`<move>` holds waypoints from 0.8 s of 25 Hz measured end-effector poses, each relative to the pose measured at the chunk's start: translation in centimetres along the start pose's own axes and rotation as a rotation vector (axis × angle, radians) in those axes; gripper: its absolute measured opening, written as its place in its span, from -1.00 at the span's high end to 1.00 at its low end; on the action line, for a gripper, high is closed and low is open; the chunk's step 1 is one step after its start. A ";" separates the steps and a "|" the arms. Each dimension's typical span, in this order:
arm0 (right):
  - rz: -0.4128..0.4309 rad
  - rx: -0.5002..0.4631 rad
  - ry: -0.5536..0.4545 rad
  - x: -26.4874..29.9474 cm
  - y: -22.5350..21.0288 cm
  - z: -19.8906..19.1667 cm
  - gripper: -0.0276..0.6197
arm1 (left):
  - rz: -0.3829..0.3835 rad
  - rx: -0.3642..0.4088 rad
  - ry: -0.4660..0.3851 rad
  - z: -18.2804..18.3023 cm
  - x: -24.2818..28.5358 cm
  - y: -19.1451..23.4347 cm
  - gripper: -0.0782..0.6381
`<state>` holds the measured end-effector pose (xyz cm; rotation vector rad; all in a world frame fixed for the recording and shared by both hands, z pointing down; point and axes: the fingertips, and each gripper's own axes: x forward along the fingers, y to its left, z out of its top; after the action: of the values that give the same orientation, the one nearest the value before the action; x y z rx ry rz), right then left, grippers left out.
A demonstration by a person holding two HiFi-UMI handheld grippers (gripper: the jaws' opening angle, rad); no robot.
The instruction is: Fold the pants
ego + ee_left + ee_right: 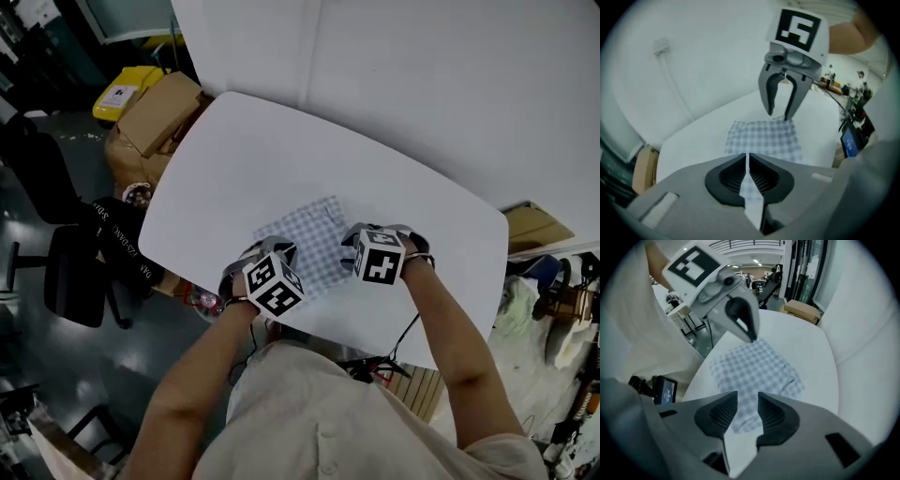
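The pants (314,246) are a small folded blue-and-white checked packet lying flat on the white table (234,150), near its front edge. My left gripper (265,264) hovers over the packet's near left side. In the left gripper view its jaws (747,159) are shut with nothing between them, and the pants (764,138) lie below and beyond. My right gripper (373,246) hangs over the packet's right edge. Its jaws (747,401) stand open and empty above the pants (752,369). Each gripper shows in the other's view, raised off the cloth: the right gripper (780,112), the left gripper (750,336).
Cardboard boxes (159,112) and a yellow bin (127,89) stand off the table's far left corner. A black chair (75,272) is on the floor at the left. Clutter (553,300) fills the floor at the right. A white panel rises behind the table.
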<state>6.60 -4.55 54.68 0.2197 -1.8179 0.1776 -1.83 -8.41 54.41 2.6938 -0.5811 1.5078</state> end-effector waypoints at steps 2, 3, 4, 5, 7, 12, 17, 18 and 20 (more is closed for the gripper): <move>-0.031 0.101 0.009 0.2 0.9 -1.2 0.46 | 0.001 0.149 0.001 1.7 1.2 1.9 0.70; -0.052 0.172 0.001 0.2 1.1 -1.8 0.47 | -0.004 0.220 0.005 2.5 1.9 2.6 0.70; -0.074 0.252 -0.010 0.1 1.1 -2.3 0.49 | -0.015 0.283 0.011 3.3 2.7 3.2 0.70; -0.096 0.335 -0.021 0.0 1.2 -2.9 0.50 | -0.031 0.331 0.017 4.0 3.5 3.8 0.70; -0.129 0.500 -0.039 -0.1 1.6 -4.0 0.52 | -0.074 0.381 0.020 5.4 5.0 4.6 0.70; -0.168 0.777 -0.101 1.4 2.8 -4.3 0.53 | -0.196 0.434 0.030 8.1 9.1 4.8 0.70; -0.188 0.864 -0.056 4.0 2.4 -4.3 0.59 | -0.251 0.502 0.113 7.4 13.1 4.3 0.70; -0.196 0.869 -0.037 4.4 2.2 -4.6 0.60 | -0.256 0.505 0.124 7.1 13.7 4.2 0.70; -0.200 0.878 -0.013 5.2 1.9 -5.2 0.61 | -0.262 0.497 0.135 6.6 14.4 4.2 0.70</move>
<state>9.69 -1.79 61.05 1.0102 -1.6145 0.8282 9.08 -18.03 61.96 2.8044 0.1752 1.9382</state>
